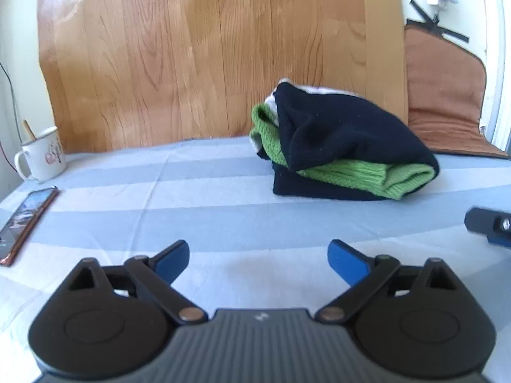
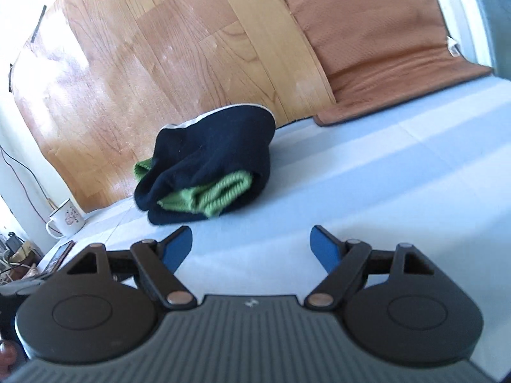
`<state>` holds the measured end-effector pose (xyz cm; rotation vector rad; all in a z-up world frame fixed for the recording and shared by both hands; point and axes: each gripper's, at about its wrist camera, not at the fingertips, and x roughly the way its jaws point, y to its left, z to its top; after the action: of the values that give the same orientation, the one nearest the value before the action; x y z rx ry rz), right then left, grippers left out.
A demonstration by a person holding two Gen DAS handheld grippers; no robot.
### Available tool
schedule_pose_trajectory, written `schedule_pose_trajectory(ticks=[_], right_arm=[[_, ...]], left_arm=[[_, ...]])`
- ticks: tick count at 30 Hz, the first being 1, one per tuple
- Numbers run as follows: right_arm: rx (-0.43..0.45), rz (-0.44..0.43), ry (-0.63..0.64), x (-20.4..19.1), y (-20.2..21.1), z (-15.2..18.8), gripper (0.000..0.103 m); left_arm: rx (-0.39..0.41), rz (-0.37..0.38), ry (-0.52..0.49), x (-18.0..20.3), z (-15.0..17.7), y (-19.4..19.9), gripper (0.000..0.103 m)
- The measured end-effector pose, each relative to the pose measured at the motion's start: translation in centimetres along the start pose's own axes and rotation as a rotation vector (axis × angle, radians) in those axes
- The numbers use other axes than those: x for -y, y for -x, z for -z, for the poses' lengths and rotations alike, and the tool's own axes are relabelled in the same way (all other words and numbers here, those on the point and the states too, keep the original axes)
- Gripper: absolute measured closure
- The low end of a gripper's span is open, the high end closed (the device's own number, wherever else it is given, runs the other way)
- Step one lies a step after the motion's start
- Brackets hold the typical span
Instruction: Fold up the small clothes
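The left claw (image 1: 258,260) is wide open, and nothing sits between its two blue pads (image 1: 346,263). The right claw (image 2: 250,245) is wide open too, and it holds nothing. Both claws hang low over the striped sheet (image 1: 191,198) and tip down a little toward it.

In the left view, the folded clothes (image 1: 345,146) lie ahead at about one o'clock, apart from the claw. In the right view the same pile sits at about eleven o'clock, near the left pad (image 2: 179,249) but not touching it. The pile is dark blue with a green knit part (image 1: 367,175) poking out of the side, and a bit of white shows at the top. A piece of the right claw peeks in at three o'clock in the left view.

The pile looks lumpy and loose, so I think it could flop open. If a claw bumps it or drags the sheet, the top flap could slide off and the green part could spill out. A pad could also snag the knit.

Farther out, at nine o'clock in the left view, a phone (image 1: 22,223) lies on the sheet, and a white mug (image 1: 41,156) stands behind it. A wide swing that way could knock the mug over. A wooden board (image 1: 207,54) stands at twelve o'clock, with a brown cushion (image 1: 444,95) beside it at two o'clock.
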<state>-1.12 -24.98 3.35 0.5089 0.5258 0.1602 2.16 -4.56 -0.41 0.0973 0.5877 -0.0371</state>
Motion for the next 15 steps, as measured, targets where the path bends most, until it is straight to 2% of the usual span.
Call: schedule_pose_trajectory(ticks=[7, 15], right_arm=[[-0.001, 0.015, 0.034, -0.6, 1.9, 1.6, 0.019], [0.000, 0.024, 0.082, -1.4, 2.5, 2.5, 0.018]], left_arm=[[0.050, -0.017, -0.055, 1.0, 1.4, 2.2, 0.003], [0.039, -0.011, -0.027, 0.5, 1.7, 2.7, 0.001]])
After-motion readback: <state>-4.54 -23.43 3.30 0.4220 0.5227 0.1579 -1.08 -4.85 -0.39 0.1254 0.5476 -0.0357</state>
